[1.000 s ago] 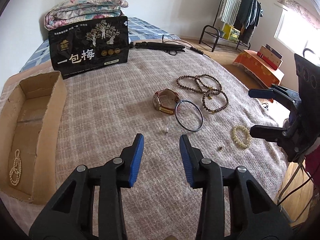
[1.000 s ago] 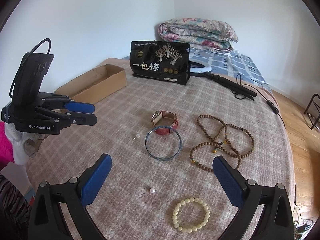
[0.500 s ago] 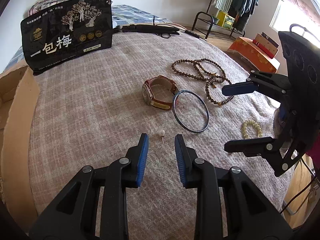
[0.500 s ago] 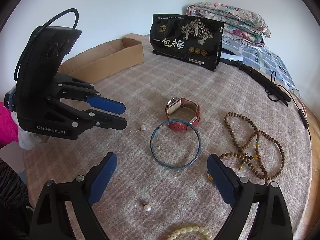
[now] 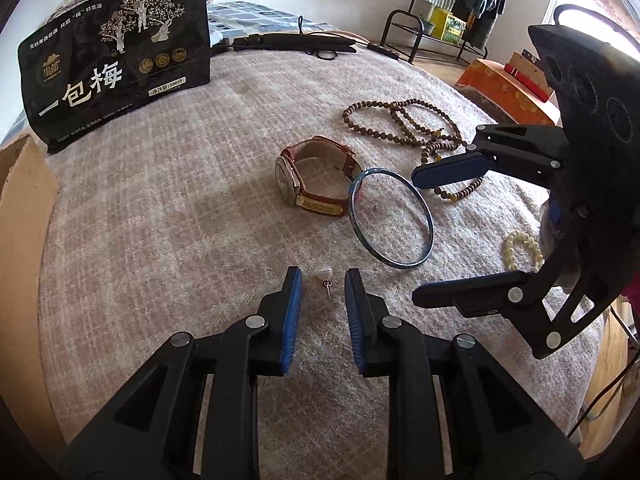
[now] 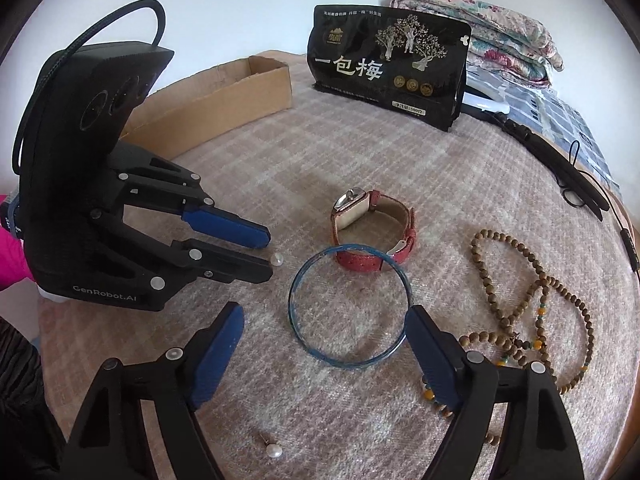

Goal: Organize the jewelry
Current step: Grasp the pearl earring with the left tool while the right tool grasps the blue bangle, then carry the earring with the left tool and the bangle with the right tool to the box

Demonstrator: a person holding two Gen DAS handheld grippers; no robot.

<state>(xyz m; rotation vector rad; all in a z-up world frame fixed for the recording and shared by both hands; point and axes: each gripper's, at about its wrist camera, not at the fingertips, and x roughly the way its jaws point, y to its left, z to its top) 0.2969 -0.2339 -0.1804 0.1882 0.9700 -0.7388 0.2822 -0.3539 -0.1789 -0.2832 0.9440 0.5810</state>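
My left gripper [image 5: 323,285] is open, low over the blanket, its blue pads either side of a pearl earring [image 5: 323,273]; it also shows in the right wrist view [image 6: 269,254] with the earring [image 6: 277,259] at its tips. My right gripper [image 6: 324,340] is wide open above a blue bangle [image 6: 349,306], also seen in the left wrist view [image 5: 391,217]. A red-strap watch [image 6: 372,232] lies just behind the bangle. Brown bead necklaces [image 6: 532,304] lie at the right. A second pearl earring [image 6: 274,450] lies near my right gripper. A cream bead bracelet [image 5: 520,250] lies under the right gripper.
A cardboard box [image 6: 224,98] stands at the bed's left side, its edge in the left wrist view [image 5: 24,216]. A black snack bag [image 6: 388,64] stands at the back. A folded quilt [image 6: 496,40] and black cables [image 6: 560,160] lie behind.
My left gripper has moved forward and down to the pearl earring, which now lies between its pads. My right gripper has moved forward over the bangle.
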